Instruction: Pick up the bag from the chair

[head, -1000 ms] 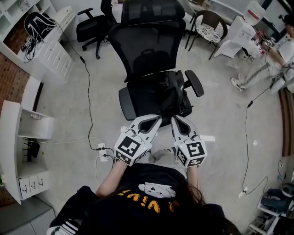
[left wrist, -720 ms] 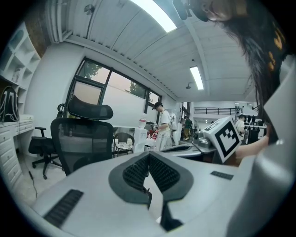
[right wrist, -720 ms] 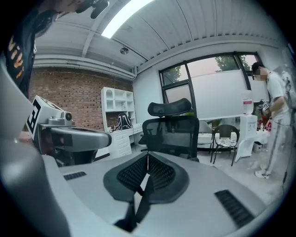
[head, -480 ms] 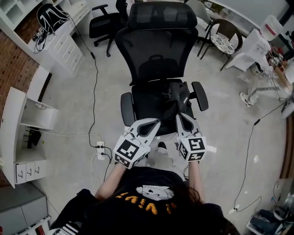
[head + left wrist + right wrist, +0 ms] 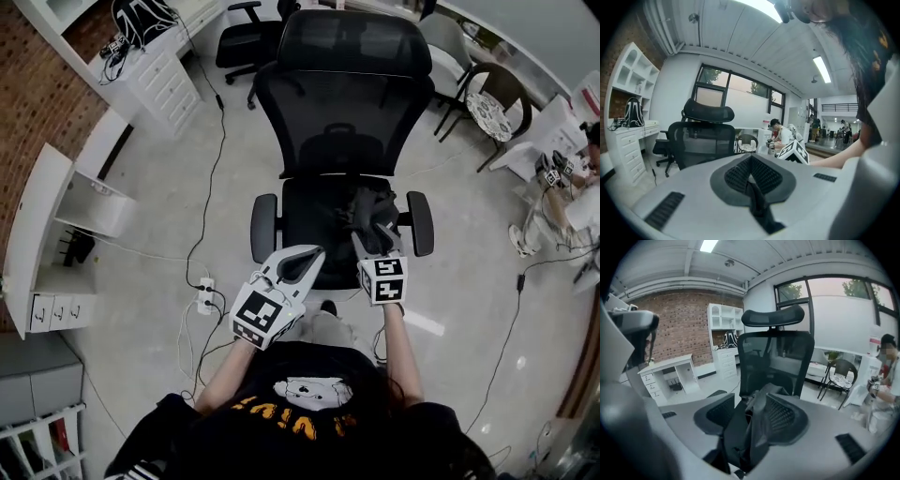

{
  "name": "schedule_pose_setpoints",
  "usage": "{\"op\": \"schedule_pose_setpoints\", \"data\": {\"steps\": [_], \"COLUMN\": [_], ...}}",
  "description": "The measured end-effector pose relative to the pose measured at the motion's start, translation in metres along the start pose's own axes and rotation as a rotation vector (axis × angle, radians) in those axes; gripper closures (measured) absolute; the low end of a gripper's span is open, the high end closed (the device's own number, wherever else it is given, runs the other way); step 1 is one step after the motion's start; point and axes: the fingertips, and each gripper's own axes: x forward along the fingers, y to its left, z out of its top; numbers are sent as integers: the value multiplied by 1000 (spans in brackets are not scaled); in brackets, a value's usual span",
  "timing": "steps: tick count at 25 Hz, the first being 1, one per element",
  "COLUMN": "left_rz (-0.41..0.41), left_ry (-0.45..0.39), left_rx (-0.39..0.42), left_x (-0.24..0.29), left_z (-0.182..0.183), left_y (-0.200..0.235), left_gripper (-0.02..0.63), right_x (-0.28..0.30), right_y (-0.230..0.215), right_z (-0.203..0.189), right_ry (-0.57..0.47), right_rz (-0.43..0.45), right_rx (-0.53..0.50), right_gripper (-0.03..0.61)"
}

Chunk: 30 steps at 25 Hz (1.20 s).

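A black bag [image 5: 368,204] lies bunched on the right side of the black office chair's seat [image 5: 305,220]. My right gripper [image 5: 374,238] reaches over the seat's front edge and is shut on the bag's fabric. In the right gripper view a fold of the black bag [image 5: 752,425] is pinched between the two pads, with the chair's backrest [image 5: 776,357] behind it. My left gripper [image 5: 302,262] hovers at the seat's front left, shut with nothing in it. In the left gripper view its pads [image 5: 761,176] meet, and the chair [image 5: 701,140] stands beyond.
A power strip [image 5: 205,299] and cables lie on the floor left of the chair. White cabinets [image 5: 56,234] line the left wall, with a backpack [image 5: 141,17] on a drawer unit. More chairs [image 5: 492,103] stand behind. A person [image 5: 572,202] is at the far right.
The head view has shifted, so the chair sits farther right and more upright in frame. My right gripper has tipped more upright, still shut on the bag, which now looks more bunched.
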Motion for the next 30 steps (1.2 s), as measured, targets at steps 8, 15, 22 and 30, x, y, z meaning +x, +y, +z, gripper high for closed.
{"op": "schedule_pose_setpoints", "data": {"steps": [8,15,22,30], "left_rz": [135,232,299,350], "left_ry": [11,24,41,44], "left_rx": [-21,-39,-60,-72], "left_x": [2,-7,-18,-28], "left_z": [-1,-5,-11,-16], "left_y": [17,24,30,33], "left_gripper": [614,615,615,614], "right_x": [61,101,117,96], "right_y": [-19,-23,-16,-23], "right_z": [-66,-102,-105,-97], "right_ry": [284,384,386,326], "right_rz": [-7,5,77,132], "right_rx": [3,44,13,46], "right_gripper": [238,229,379,472]}}
